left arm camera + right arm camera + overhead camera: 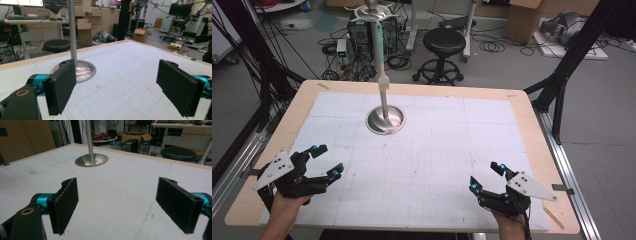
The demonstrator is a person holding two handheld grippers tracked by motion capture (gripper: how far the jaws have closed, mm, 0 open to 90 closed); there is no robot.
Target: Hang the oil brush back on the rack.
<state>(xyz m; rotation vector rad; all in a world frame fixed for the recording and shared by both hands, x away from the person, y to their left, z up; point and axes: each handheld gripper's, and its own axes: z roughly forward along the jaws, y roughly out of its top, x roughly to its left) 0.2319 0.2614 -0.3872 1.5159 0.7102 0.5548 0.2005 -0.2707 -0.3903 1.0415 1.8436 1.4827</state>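
A wooden table (532, 125) carries a white gridded mat (437, 150). Toward the far side of the mat, left of centre, stands a metal stand: a round dished base (385, 120) with a thin pole (384, 97) rising upright from its middle. In the high view the pole carries a pale green section higher up and a shiny flared piece at the top.

The left gripper (326, 161) sits over the near left part of the mat, held from below by the left hand (287, 205). Its jaws are spread wide with nothing between them. In the left gripper view the two black pads (61, 87) stand far apart, with bare mat between them and the base just past the left pad.

The right gripper (484, 177) sits over the near right part of the mat, in the right hand (509, 222). Its jaws are likewise spread wide and grasp nothing. In the right gripper view the base lies well beyond the jaws, up and left of centre.

Both grippers are well apart from the stand and from each other.

On the floor past the table stand a black stool (444, 42), computer cases, loose cables and cardboard boxes
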